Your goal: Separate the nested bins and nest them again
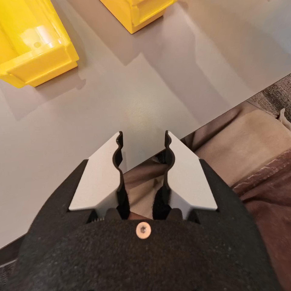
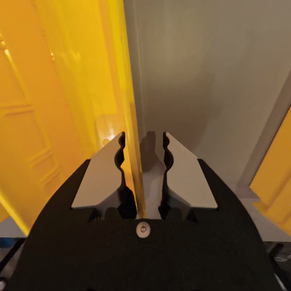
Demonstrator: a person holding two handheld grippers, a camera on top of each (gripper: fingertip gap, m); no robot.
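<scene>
**Two yellow bins apart, one wall between open fingers**

Two grippers work here. The right gripper [image 2: 143, 133] stands wide, and the thin side wall of the near bin [image 2: 59, 94] passes between its fingers, close to the left finger. Whether that finger touches the wall, I cannot tell. I judge it is placed astride the wall so that closing will pinch this bin for lifting. A second yellow bin [image 2: 274, 165] shows at 3 o'clock, apart from the first.

The left gripper [image 1: 143, 133] is also wide and holds nothing; it hangs over the table edge, probably waiting. From it, one bin lies at 10 o'clock and the other at 12 o'clock, so they are separated and not yet nested again.

The table [image 1: 110, 102] is smooth, pale grey and a little glossy. Beyond its edge, at 3 o'clock, are a brown and beige cloth [image 1: 236, 149] and a patterned carpet [image 1: 277, 89].
</scene>
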